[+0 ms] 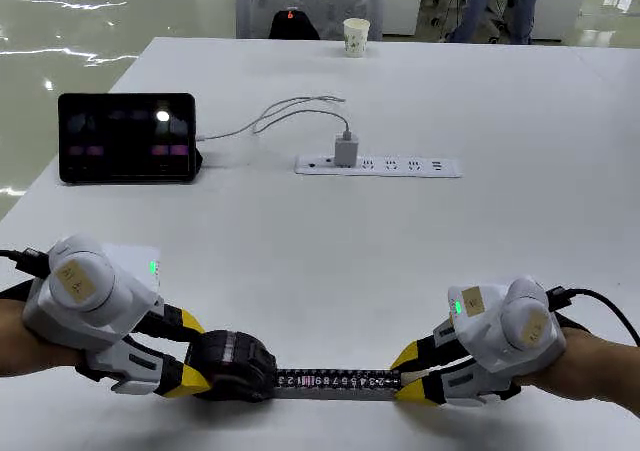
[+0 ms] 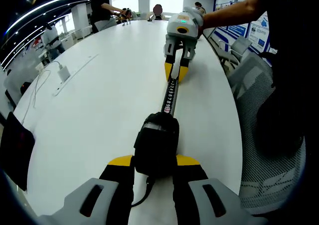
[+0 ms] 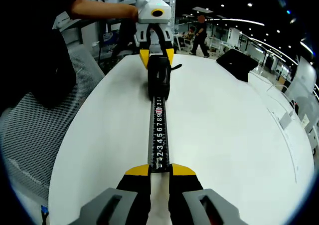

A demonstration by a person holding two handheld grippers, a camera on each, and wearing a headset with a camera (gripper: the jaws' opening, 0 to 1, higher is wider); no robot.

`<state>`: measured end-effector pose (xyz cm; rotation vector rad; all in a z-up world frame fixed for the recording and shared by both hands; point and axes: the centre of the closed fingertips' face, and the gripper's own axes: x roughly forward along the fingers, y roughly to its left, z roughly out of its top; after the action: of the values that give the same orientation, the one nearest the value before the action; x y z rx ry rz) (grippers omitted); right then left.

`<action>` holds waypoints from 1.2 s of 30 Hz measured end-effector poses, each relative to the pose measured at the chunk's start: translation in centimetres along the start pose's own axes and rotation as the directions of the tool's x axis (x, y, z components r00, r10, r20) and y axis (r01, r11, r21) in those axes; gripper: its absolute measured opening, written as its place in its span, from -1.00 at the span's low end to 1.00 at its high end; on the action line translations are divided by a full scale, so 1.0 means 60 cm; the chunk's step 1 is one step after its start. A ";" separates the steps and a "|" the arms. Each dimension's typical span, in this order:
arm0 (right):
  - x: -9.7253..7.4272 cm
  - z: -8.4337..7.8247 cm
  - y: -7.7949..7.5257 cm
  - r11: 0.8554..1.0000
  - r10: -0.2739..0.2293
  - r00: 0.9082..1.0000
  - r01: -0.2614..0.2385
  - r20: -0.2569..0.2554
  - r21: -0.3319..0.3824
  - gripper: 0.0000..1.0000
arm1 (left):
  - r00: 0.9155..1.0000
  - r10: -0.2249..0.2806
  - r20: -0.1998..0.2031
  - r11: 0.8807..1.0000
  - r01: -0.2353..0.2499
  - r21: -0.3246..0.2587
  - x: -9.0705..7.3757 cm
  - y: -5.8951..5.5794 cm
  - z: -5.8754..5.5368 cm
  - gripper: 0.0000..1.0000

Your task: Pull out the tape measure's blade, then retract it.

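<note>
Hidden inside right claw (image 3: 159, 170): blade (image 3: 158, 130) tip; tablet (image 1: 127, 137) screen content too blurred to read.

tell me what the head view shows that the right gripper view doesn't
Head view: a paper cup at the far edge of the table. Right gripper view: a mesh chair and a person in the background. Both: the left gripper clamped on the tape measure case, the blade stretched to the right gripper.

Bright, even overhead light; sharp focus (fisheye edges bend).
</note>
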<state>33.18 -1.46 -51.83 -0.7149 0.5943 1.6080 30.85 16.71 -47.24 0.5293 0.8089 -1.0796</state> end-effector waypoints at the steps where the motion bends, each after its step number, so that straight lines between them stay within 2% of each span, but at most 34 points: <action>1: -0.001 -0.001 0.000 1.000 0.000 1.000 0.000 -0.001 0.000 -0.82 | 1.000 0.001 0.000 1.000 -0.001 -0.001 0.000 0.000 0.000 -0.53; 36: -0.056 -0.062 0.005 0.999 -0.020 0.999 0.021 -0.045 0.038 -0.83 | 1.000 0.005 -0.002 1.000 -0.005 -0.005 0.000 -0.003 0.002 -0.52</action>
<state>33.65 -6.49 -51.88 -0.7281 0.6467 1.5612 30.73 16.54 -47.18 0.5283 0.8110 -1.0723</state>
